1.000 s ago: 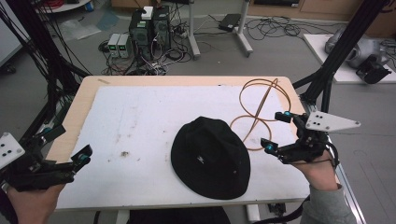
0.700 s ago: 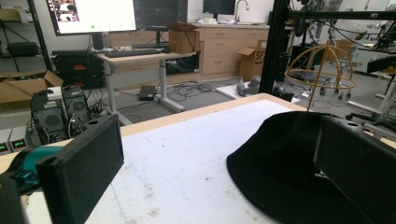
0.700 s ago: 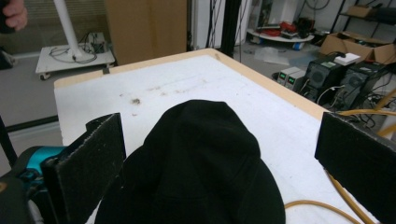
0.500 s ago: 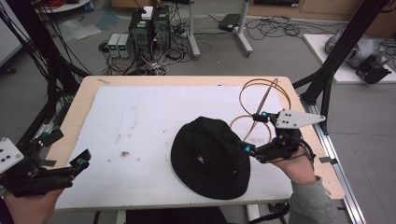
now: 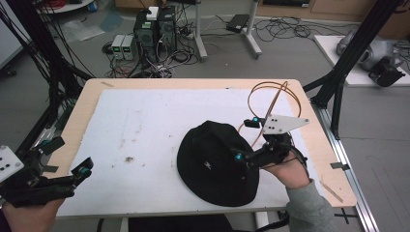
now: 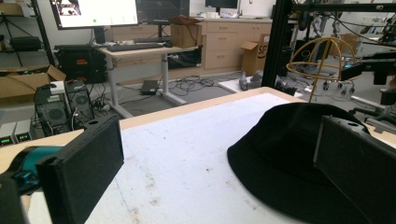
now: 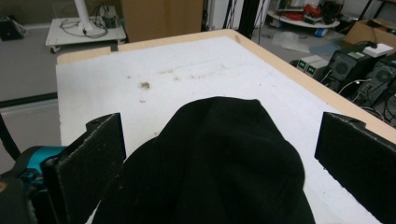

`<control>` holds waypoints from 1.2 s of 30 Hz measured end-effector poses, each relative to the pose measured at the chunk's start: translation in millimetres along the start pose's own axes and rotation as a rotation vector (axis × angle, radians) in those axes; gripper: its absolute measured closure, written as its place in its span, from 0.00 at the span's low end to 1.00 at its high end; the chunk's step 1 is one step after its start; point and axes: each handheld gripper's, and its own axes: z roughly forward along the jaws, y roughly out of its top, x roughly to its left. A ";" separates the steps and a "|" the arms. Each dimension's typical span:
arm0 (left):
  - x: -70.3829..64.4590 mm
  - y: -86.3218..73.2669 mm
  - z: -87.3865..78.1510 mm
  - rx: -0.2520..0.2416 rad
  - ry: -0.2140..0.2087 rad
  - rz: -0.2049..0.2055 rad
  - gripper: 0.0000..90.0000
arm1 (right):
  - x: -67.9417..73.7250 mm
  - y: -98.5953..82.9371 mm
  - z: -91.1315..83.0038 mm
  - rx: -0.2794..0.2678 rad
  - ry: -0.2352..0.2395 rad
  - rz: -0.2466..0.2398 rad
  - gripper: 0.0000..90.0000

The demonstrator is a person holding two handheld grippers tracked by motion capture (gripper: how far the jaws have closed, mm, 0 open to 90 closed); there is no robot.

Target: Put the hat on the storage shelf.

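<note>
Cluttered lab floor with cables behind; white-covered tabletop [image 5: 145,121] carries a black bucket hat [image 5: 212,164] lying crown-up, just in front of the wire hat stand [image 5: 270,99]. Right gripper [image 5: 246,140] sits over the hat's right side, jaws wide apart around the crown, gripping nothing yet. Left gripper [image 5: 77,175] is well left of the hat, jaws wide open, empty. Hat not grasped; probably pickup and placing on the stand all remain.

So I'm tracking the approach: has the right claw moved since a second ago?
Yes. The right claw has slid left from beside the wire stand to over the black hat, jaws open either side of its crown.
</note>
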 end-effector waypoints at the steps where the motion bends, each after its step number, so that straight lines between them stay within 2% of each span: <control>1: -0.1 -0.4 -0.2 0.002 0.002 0.000 0.02 | 0.1 -0.1 2.2 0.006 0.001 0.001 0.01; 7: 1.3 -1.6 -1.4 0.008 0.005 -0.005 0.02 | 1.8 -0.3 21.1 0.033 0.009 0.001 0.01; 12: 1.8 -2.3 -1.8 0.010 0.006 -0.009 0.02 | 1.1 -2.1 40.1 0.057 -0.007 -0.014 0.02; 16: 1.9 -2.7 -1.6 0.009 0.006 -0.012 0.02 | 2.0 -2.3 45.5 0.044 -0.006 -0.015 0.06; 20: 1.8 -3.6 -0.4 0.016 0.004 -0.011 0.02 | 2.9 -3.3 52.6 0.063 -0.003 -0.015 0.08; 21: 1.5 -3.8 0.0 0.016 0.003 -0.012 0.02 | 2.7 -3.7 53.9 0.071 -0.014 -0.013 0.10; 23: 1.1 -4.0 0.6 0.018 0.003 -0.012 0.02 | 0.1 -4.4 55.0 0.058 -0.019 -0.016 0.20; 28: 1.0 -3.9 0.6 0.018 0.002 -0.010 0.02 | -0.8 -6.3 56.0 0.077 -0.027 0.005 0.23; 30: 1.3 -4.1 0.5 0.018 0.003 -0.011 0.02 | -1.5 -8.2 57.4 0.086 -0.018 0.011 0.30; 32: 0.9 -3.9 0.3 0.018 0.004 -0.011 0.02 | -1.1 -8.4 57.5 0.091 -0.016 0.017 0.32; 36: 0.9 -3.7 -0.2 0.019 0.004 -0.009 0.02 | -1.3 -9.6 57.7 0.108 -0.021 0.005 0.44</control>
